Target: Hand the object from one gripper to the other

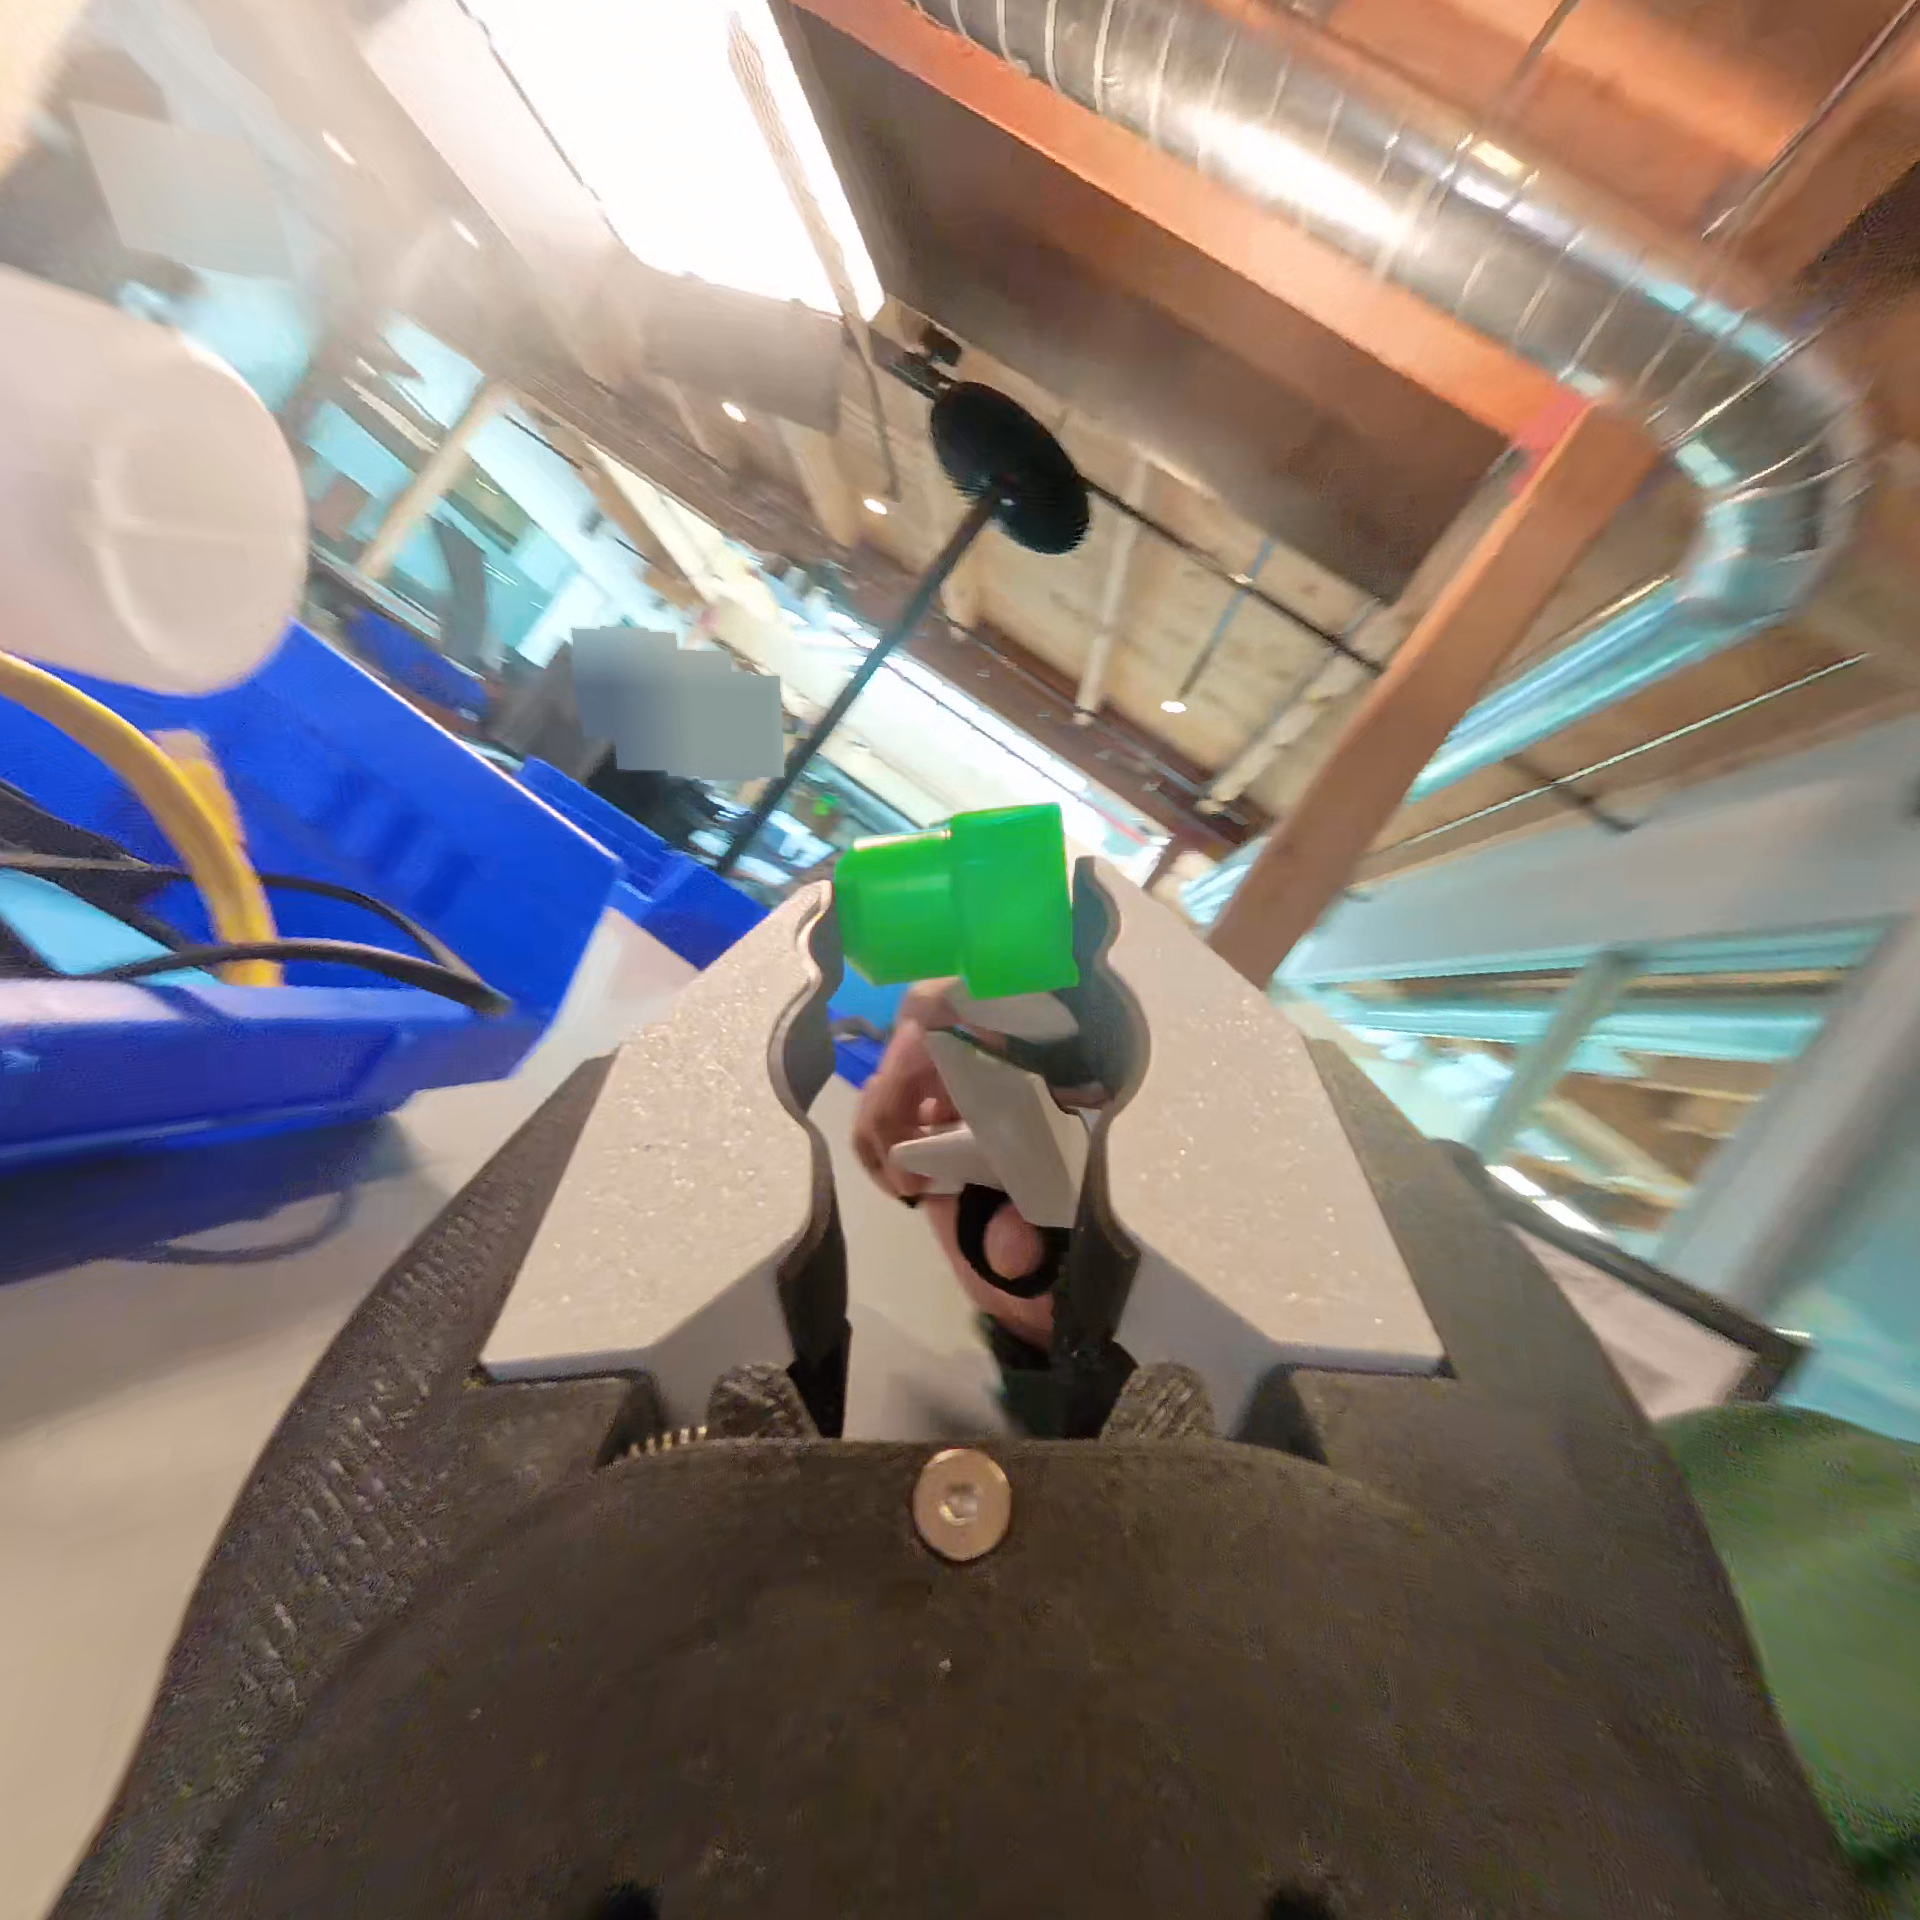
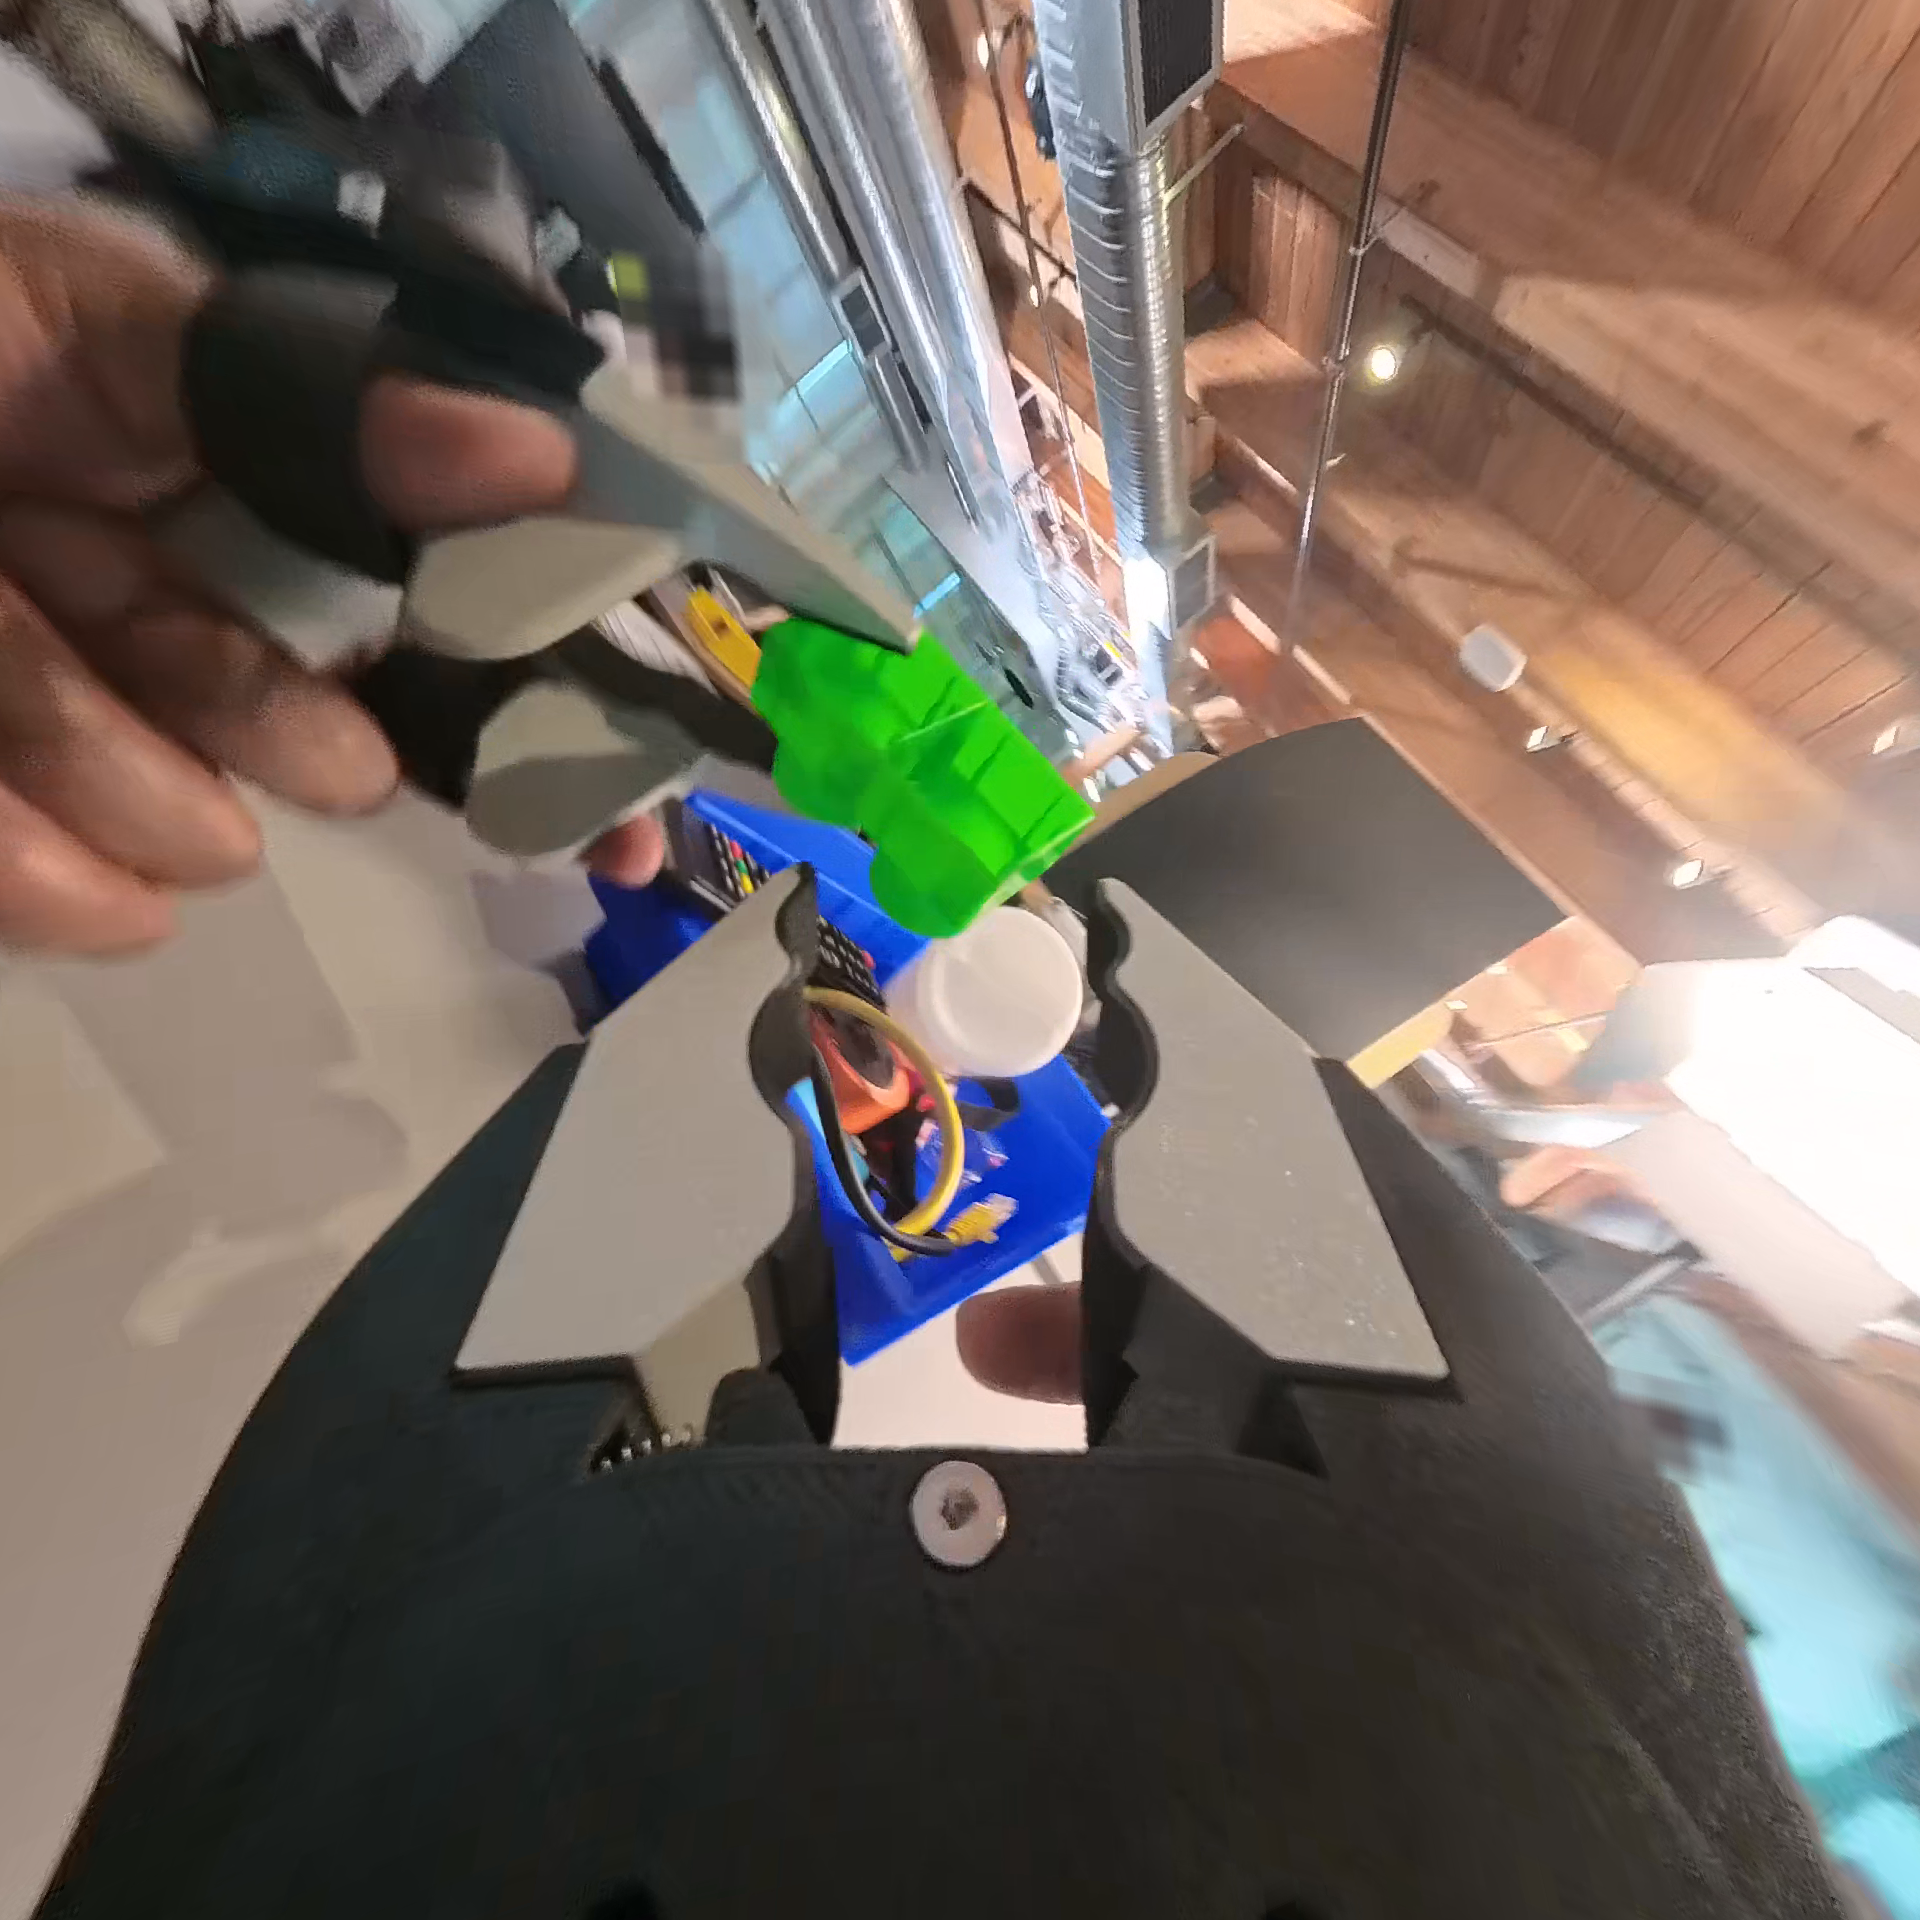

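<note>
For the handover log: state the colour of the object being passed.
Bright green object; shows best in the left wrist view.

Bright green plastic piece (image 1: 956,899), plain; grippers (image 2: 951,914) with grey fingers (image 2: 665,1132) on black bodies, black inner pads; blue bins (image 1: 343,831) at left holding a yellow cable (image 1: 197,821), black cords (image 1: 343,951) and a white cylinder (image 2: 992,1003); pale grey table (image 1: 156,1455); brown wooden ceiling beams (image 1: 1434,665); silver duct (image 1: 1403,187).
</note>
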Action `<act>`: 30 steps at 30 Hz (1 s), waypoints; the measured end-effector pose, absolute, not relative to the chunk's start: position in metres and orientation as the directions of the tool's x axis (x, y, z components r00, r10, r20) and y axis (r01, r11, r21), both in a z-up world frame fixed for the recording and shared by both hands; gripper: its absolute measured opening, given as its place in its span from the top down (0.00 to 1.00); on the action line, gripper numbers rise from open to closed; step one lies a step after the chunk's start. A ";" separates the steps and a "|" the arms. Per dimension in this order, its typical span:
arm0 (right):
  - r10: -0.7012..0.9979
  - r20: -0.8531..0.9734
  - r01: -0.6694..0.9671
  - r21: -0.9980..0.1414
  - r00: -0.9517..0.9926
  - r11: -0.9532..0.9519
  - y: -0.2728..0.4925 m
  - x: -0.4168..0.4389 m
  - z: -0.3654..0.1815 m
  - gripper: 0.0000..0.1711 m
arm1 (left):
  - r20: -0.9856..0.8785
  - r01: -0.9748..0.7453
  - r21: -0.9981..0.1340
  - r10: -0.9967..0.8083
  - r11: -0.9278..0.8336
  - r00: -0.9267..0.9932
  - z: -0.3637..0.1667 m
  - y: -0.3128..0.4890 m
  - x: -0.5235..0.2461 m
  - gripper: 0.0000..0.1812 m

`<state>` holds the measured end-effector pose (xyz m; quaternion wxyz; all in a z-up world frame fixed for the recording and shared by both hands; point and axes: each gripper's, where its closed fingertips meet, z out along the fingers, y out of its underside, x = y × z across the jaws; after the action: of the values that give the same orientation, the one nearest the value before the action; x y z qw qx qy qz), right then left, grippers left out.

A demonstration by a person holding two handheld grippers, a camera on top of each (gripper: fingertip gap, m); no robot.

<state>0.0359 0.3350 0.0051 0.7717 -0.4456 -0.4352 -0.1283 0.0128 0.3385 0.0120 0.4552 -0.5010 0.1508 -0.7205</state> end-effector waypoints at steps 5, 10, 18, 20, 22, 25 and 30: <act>0.319 0.704 0.449 -0.672 0.635 0.589 0.325 0.035 0.014 0.63 | 0.616 0.403 -0.619 -0.735 -0.674 -0.283 0.012 0.319 0.025 0.76; 0.352 0.707 0.432 -0.673 0.613 0.600 0.321 0.030 0.011 0.65 | 0.612 0.334 -0.633 -0.716 -0.698 -0.336 0.010 0.307 0.033 0.76; 0.285 0.748 0.496 -0.626 0.599 0.601 0.326 0.032 0.010 0.72 | 0.613 0.424 -0.628 -0.751 -0.652 -0.246 0.012 0.323 0.026 0.77; 0.279 0.753 0.501 -0.621 0.597 0.603 0.326 0.032 0.010 0.72 | 0.610 0.443 -0.634 -0.762 -0.634 -0.218 0.012 0.326 0.025 0.77; 0.271 0.748 0.494 -0.621 0.606 0.608 0.325 0.033 0.012 0.73 | 0.607 0.458 -0.633 -0.767 -0.624 -0.207 0.013 0.328 0.023 0.78; 0.252 0.738 0.490 -0.624 0.626 0.608 0.326 0.037 0.017 0.75 | 0.605 0.480 -0.633 -0.775 -0.607 -0.183 0.014 0.331 0.021 0.77; 0.224 0.765 0.531 -0.596 0.604 0.602 0.328 0.036 0.013 0.75 | 0.585 0.486 -0.663 -0.799 -0.569 -0.138 0.014 0.331 0.022 0.77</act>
<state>0.0362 0.3282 0.0126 0.7829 -0.4349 -0.4340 -0.0982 0.0217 0.3310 0.0137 0.4357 -0.4910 0.1596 -0.7373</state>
